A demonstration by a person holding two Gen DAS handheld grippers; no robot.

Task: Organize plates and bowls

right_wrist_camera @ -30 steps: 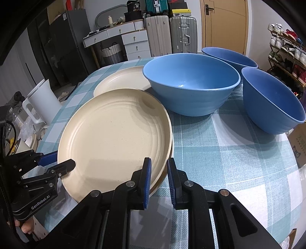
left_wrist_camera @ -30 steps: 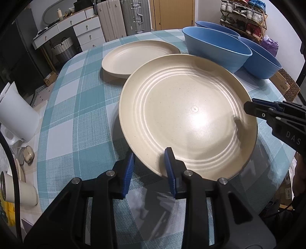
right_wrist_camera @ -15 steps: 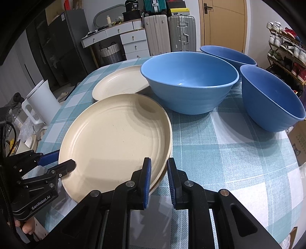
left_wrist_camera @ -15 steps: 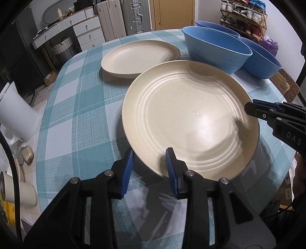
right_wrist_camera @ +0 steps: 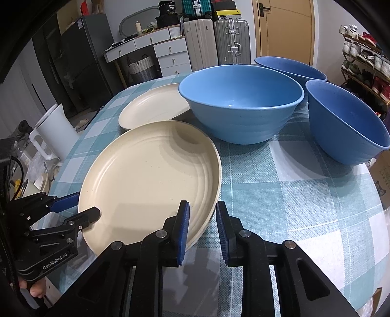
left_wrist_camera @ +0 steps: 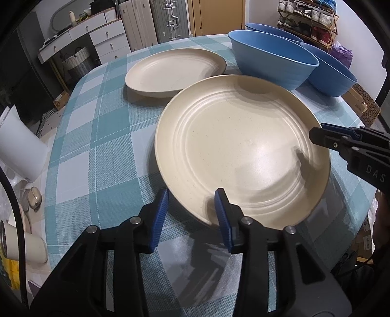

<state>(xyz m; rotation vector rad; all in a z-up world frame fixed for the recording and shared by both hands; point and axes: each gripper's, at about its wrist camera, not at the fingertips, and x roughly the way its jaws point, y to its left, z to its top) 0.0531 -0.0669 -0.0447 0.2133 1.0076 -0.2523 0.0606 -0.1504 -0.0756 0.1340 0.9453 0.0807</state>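
Left wrist view: a stiff, smooth cream plate [left_wrist_camera: 241, 151] lies near the table's [left_wrist_camera: 97, 146] front edge. Left gripper [left_wrist_camera: 191, 202] and right gripper [right_wrist_camera: 202, 215] straddle its thin rim, jaws apart, the likeliest hold though probably slippery.

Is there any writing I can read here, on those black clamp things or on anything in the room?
"GenRobot.AI": white lettering on the body of the left tool, right wrist view.
"DAS": white letters on the body of the right tool, left wrist view; the frame edge cuts off the rest.
"36": on a black item atop the white dresser.
Printing on the cardboard box beside the table is too small to read.
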